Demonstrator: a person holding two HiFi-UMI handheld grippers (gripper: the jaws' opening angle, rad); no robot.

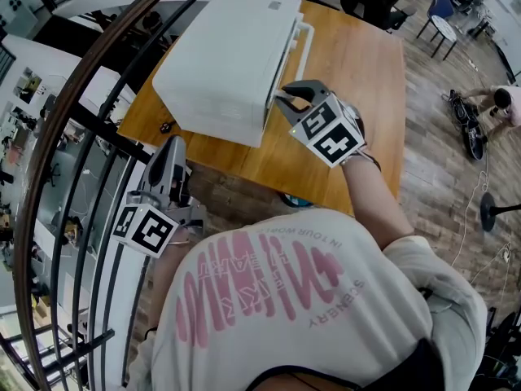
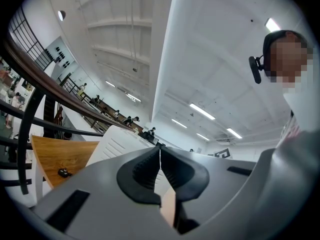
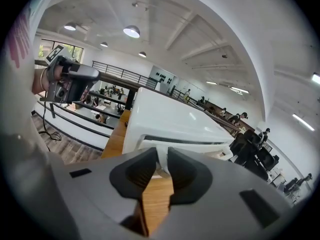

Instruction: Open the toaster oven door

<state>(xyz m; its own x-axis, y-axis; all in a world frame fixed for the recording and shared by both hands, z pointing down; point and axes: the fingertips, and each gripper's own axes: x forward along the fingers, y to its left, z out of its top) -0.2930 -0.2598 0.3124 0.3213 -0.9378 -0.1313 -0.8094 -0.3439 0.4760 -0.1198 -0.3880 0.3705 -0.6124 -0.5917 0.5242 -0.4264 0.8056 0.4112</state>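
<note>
A white toaster oven (image 1: pixel 224 55) stands on the wooden table (image 1: pixel 358 72), its door handle (image 1: pixel 303 43) a white bar along the door's edge. My right gripper (image 1: pixel 286 96) reaches to the near end of that handle. In the right gripper view the handle's white end piece (image 3: pixel 161 156) sits between the pads of the right gripper (image 3: pixel 161 166), which press on it from both sides. My left gripper (image 1: pixel 172 149) hangs off the table's near left corner, apart from the oven. Its jaws meet with nothing in them in the left gripper view, left gripper (image 2: pixel 160 166).
A dark curved railing (image 1: pixel 89 137) runs close along the table's left side. A small black object (image 1: pixel 165 126) lies on the table by the oven's near corner. To the right is wood flooring with a stand base (image 1: pixel 492 210) and a person (image 1: pixel 501 104) farther off.
</note>
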